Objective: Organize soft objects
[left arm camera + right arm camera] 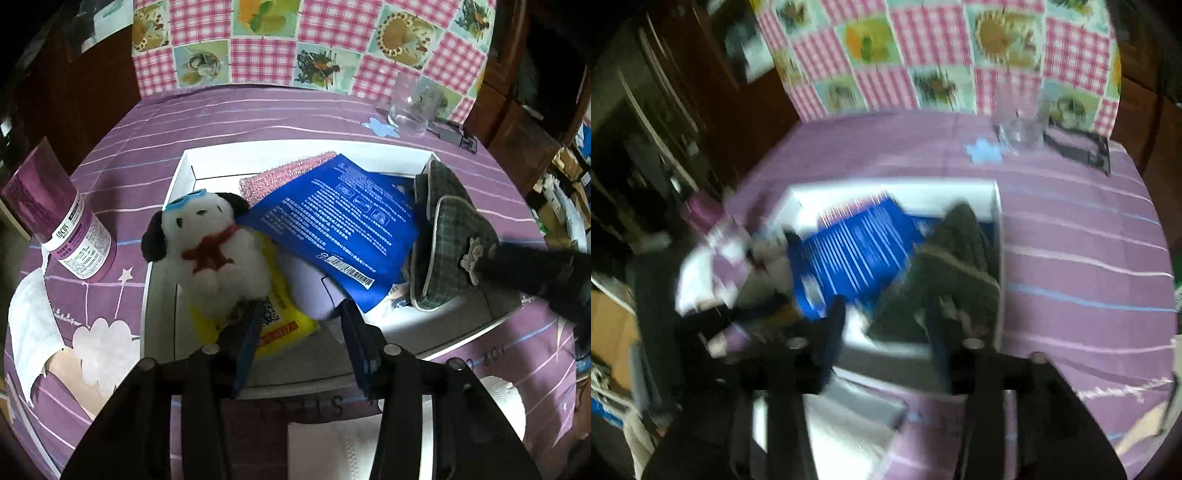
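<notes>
While the left gripper (301,314) hangs over the near edge of the white box (177,173), its jaws stand apart with nothing clamped: the blue pads sit just above the yellow packet (280,325) and a pale lavender item (310,291), no contact visible.

Box contents, left wrist view:
- plush dog (218,243), white with black ears, blue goggles and a red scarf, upright at the left side of the box, sitting on the yellow packet
- blue pouch (343,229) with white print and a barcode, lying flat in the middle, overlapping a pink studded pad (280,177) behind it
- green plaid pouch (450,236) with a small bear patch, leaning against the right wall of the box

Right gripper (886,317): the right wrist view is badly motion-blurred. Jaws look apart; the right finger (934,325) lies against the plaid pouch (945,273), the left one is over bare box floor. Can't tell if the pads press on it. In the left wrist view a black finger comes in from the right and touches the pouch by the bear patch.

Outside the box, on the purple tablecloth (258,114): a purple canister (62,225) to the left, a clear glass (410,107) at the far right, white tissue (332,446) near the camera.
</notes>
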{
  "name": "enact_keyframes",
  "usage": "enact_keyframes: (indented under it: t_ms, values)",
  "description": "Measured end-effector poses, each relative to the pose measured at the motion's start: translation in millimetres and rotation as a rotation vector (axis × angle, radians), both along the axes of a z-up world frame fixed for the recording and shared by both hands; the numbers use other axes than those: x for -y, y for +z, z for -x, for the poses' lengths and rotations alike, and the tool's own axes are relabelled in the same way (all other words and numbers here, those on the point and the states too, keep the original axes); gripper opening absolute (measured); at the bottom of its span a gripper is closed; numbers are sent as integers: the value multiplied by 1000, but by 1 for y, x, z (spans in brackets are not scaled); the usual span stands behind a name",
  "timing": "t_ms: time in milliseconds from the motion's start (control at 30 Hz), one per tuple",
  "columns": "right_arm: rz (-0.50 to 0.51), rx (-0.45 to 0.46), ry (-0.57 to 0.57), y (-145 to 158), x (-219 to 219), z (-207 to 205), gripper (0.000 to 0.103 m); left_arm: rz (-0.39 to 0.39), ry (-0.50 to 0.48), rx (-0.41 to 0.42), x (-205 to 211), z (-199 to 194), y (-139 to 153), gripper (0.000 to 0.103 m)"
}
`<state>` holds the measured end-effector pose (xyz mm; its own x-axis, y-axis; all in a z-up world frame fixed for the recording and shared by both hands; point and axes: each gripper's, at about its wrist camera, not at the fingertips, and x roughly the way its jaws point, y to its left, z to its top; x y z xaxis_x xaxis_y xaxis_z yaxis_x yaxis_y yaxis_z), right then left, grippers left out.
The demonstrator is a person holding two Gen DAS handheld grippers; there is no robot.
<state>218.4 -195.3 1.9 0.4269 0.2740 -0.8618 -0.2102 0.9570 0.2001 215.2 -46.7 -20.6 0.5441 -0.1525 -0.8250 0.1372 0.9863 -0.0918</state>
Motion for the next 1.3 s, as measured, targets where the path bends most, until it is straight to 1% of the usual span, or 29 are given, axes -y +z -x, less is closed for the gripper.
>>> enact_keyframes:
  t_ms: [67,100,167,200,233,267,300,367,400,500,567,633,667,733,800,867,900,933,967,1000,1033,1067,1133,1167,1200,1233,1300]
  values:
    - [97,-89,29,-18,-6,-2,50,-5,7,12,-3,2,3,51]
    - [107,-82,26,-24,-8,-5,50,-14,7,24,-3,3,6,51]
    - [82,-95,3,-36,-10,-12,50,-29,-7,53,-1,9,14,51]
    - [60,-100,-17,-43,-11,-16,49,-37,-14,58,0,10,18,54]
    - [58,-67,-19,-43,-14,-16,49,-47,-20,64,0,13,22,56]
    - [54,-31,-15,-43,-17,-16,49,-57,-17,70,1,15,25,60]
    - [62,21,-29,-43,-20,-15,52,-66,-6,74,-1,18,28,63]
    - [47,86,-51,-41,-21,-14,52,-84,18,87,-6,24,32,63]
    - [3,114,-47,-38,-20,-12,51,-89,28,93,-11,27,31,63]
    - [-73,111,-56,-28,-14,-10,51,-64,67,104,-28,34,31,63]
    - [-83,129,-65,-16,-8,-7,51,-10,85,119,-40,35,35,63]
    - [-80,173,-80,-6,-2,-4,51,32,98,124,-47,36,37,63]
    - [-75,193,-88,-1,2,-2,51,42,95,122,-48,36,36,63]
    - [-78,220,-93,5,8,2,52,18,81,123,-44,33,31,63]
    - [-84,211,-80,1,9,0,56,-3,60,121,-36,30,22,63]
    - [-70,174,-66,-8,5,-4,57,-20,38,93,-28,25,9,63]
    - [-49,140,-50,-16,1,-7,57,-30,38,90,-25,24,2,63]
    - [-27,108,-33,-24,-2,-9,57,-31,49,114,-24,23,0,63]
    - [-13,86,-23,-30,-4,-12,57,-30,52,116,-24,23,-1,66]
    - [12,48,-15,-38,-7,-15,57,-18,60,110,-27,21,-3,70]
    - [35,12,-18,-43,-7,-18,57,1,69,98,-31,19,-4,71]
    - [58,8,-15,-44,-8,-17,57,16,49,88,-32,18,-5,72]
    - [109,9,-23,-41,-10,-15,57,25,46,90,-33,18,-6,72]
    - [116,9,-31,-37,-10,-14,57,29,49,85,-33,19,-4,72]
    - [106,21,-40,-32,-7,-11,57,31,49,83,-33,20,-2,72]
    - [75,45,-47,-25,-4,-6,57,37,43,91,-32,23,2,72]
    - [-1,86,-66,-14,3,5,57,66,30,146,-31,32,14,72]
